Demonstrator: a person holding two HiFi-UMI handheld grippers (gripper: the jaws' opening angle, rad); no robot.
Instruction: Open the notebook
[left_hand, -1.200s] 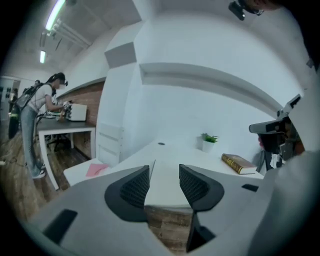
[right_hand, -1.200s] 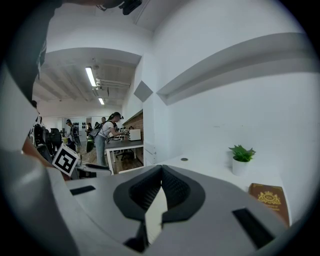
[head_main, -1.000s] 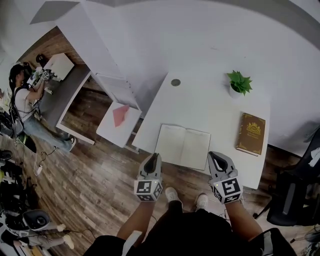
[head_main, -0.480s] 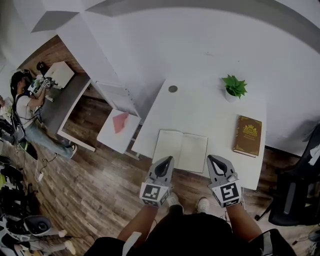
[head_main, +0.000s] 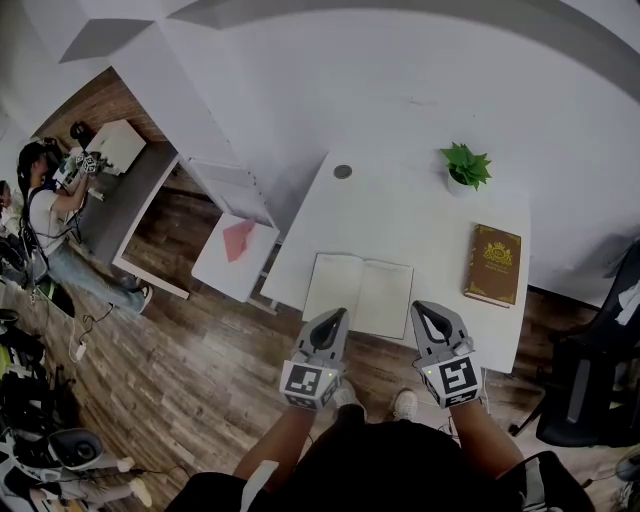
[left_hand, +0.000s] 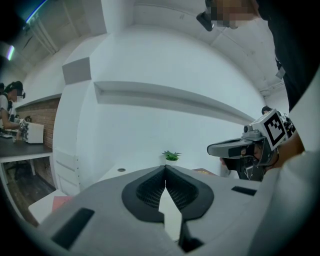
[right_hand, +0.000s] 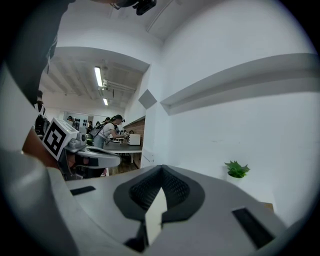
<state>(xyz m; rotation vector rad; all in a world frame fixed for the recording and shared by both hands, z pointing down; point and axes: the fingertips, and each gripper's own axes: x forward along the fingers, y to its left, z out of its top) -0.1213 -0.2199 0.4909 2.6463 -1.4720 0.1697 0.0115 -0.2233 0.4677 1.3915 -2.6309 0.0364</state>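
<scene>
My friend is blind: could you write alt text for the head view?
An open notebook lies on a white table; the left gripper and right gripper, both shut and empty, hover by its near edge. A brown book lies to its right, a plant farther back.

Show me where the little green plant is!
In the head view, the plant stands at the far right of the table, beyond the brown book.

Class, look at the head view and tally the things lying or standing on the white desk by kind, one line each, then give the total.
Open notebook: 1
Brown book: 1
Potted plant: 1
Small round grey disc: 1
Total: 4
</scene>
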